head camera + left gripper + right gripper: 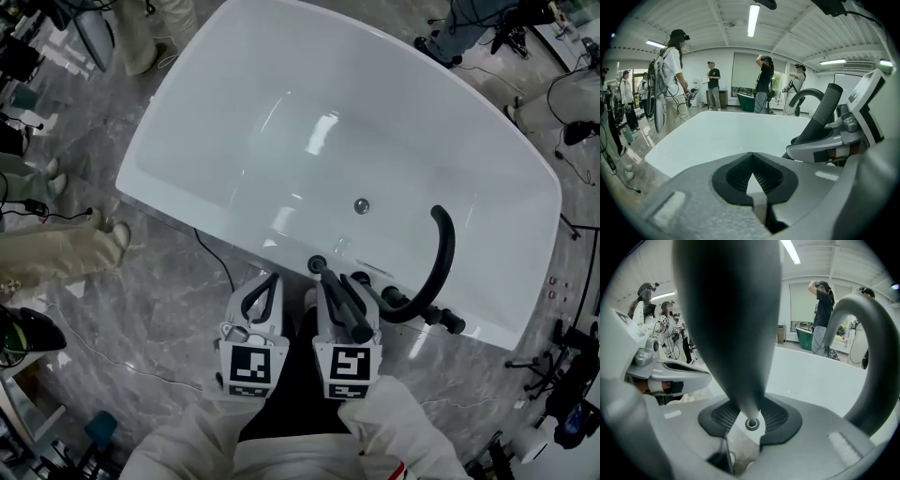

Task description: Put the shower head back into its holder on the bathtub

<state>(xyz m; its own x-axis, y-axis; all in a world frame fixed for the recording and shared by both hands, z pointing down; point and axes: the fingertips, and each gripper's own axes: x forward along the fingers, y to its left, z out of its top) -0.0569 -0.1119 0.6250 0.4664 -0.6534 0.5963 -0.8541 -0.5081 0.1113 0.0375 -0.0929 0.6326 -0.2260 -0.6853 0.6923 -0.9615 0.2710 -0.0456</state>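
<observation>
The black shower head (349, 305) is a tapered dark handle, and my right gripper (335, 283) is shut on it. In the right gripper view it (731, 310) fills the middle and narrows down between the jaws. Its tip points at the round black holder (317, 264) on the near rim of the white bathtub (187, 141), and that ring (751, 423) shows right under the tip. My left gripper (271, 279) hangs just left of it, shut and empty (752, 157). From the left gripper view the shower head (822, 117) slants up out of the right gripper.
A curved black faucet spout (441, 253) and black knobs (452, 322) stand on the rim to the right of the holder. The drain (362, 205) sits in the tub floor. Several people (675, 79) stand around, and a cable (214, 255) lies on the grey floor.
</observation>
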